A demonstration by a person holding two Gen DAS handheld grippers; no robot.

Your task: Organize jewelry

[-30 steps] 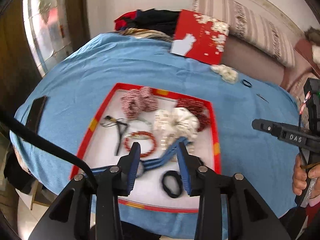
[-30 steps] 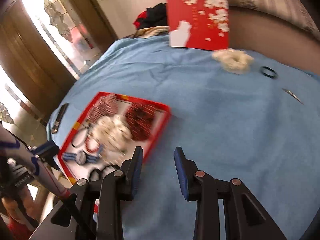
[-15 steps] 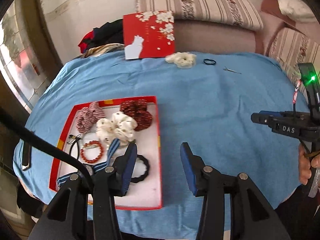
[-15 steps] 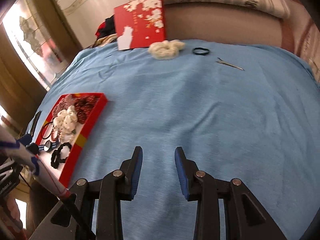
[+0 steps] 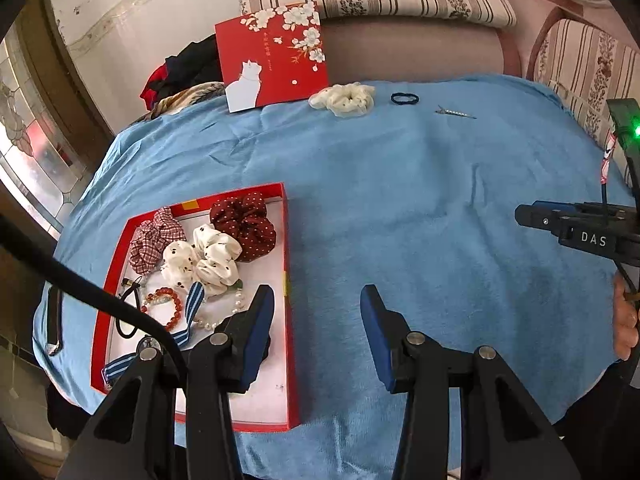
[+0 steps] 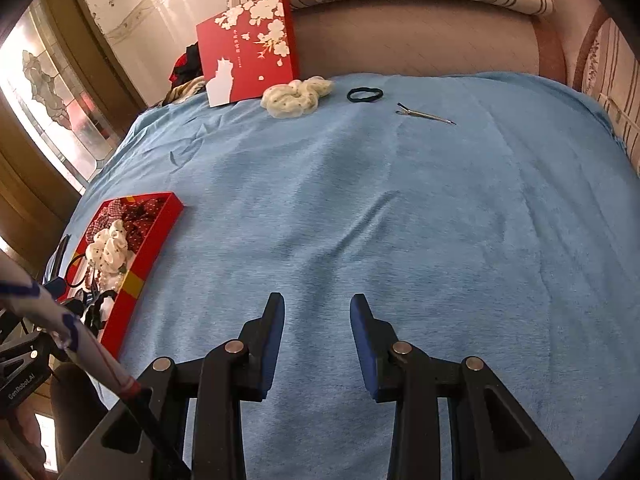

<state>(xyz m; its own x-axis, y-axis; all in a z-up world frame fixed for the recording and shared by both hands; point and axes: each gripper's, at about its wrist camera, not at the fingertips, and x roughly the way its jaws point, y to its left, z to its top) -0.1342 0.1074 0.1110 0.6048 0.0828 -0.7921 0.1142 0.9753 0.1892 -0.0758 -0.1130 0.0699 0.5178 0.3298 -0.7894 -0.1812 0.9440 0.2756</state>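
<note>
A red tray (image 5: 289, 264) on the blue cloth holds scrunchies, a red bead bracelet (image 5: 163, 307), a striped watch strap and black hair ties; it also shows in the right wrist view (image 6: 158, 236). At the far edge lie a cream scrunchie (image 5: 344, 98) (image 6: 296, 97), a black hair tie (image 5: 404, 98) (image 6: 364, 94) and a metal hair clip (image 5: 456, 112) (image 6: 425, 114). My left gripper (image 5: 317, 310) is open and empty, above the tray's right edge. My right gripper (image 6: 317, 316) is open and empty over bare cloth; its body shows in the left wrist view (image 5: 576, 228).
A red box lid with a white cat (image 5: 272, 66) (image 6: 246, 48) leans against the sofa back. A dark phone (image 5: 54, 320) lies at the cloth's left edge. Clothes are piled at the far left. Striped cushions line the back and right.
Both grippers have swung right, away from the tray, and now face the far items. Both stay open and empty.
</note>
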